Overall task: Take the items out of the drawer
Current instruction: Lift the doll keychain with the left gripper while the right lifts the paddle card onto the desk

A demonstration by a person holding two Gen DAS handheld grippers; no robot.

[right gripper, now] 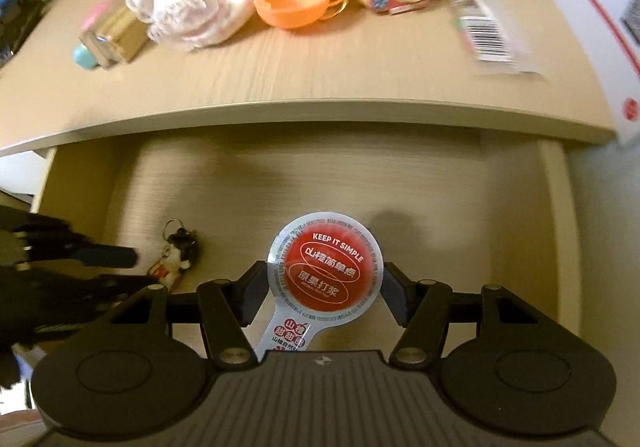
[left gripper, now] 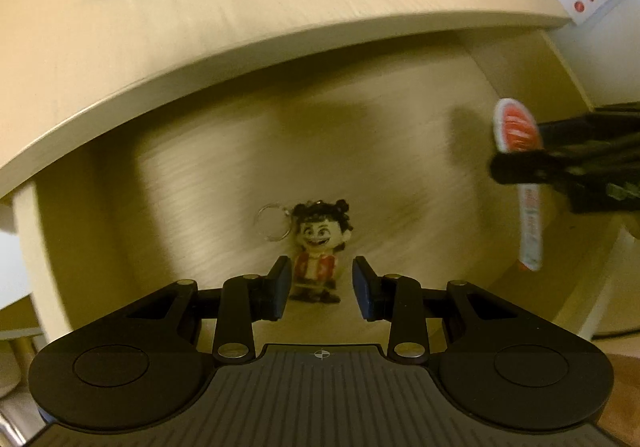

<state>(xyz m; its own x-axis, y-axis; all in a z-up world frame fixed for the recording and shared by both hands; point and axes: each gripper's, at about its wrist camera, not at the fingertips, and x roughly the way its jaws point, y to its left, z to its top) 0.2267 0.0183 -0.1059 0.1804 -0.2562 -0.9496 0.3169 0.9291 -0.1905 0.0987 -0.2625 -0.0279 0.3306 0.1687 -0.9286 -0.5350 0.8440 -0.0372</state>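
The right gripper [right gripper: 324, 283] pinches a red lollipop-shaped snack packet [right gripper: 325, 271] between its jaws, above the open drawer [right gripper: 440, 187]. The left gripper [left gripper: 320, 287] has its jaws spread on both sides of a small figure keychain [left gripper: 318, 247], which lies on the drawer floor at 12 o'clock from the fingers; in the right wrist view it is at 9 o'clock from the packet.

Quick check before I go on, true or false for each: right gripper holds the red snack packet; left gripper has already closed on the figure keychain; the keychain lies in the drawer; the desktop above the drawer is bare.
1. The right gripper holds the red snack packet. True.
2. The left gripper is closed on the figure keychain. False: it is open, with the figure between its fingers.
3. The keychain lies in the drawer. True.
4. The desktop is bare. False: toys and packets lie there.
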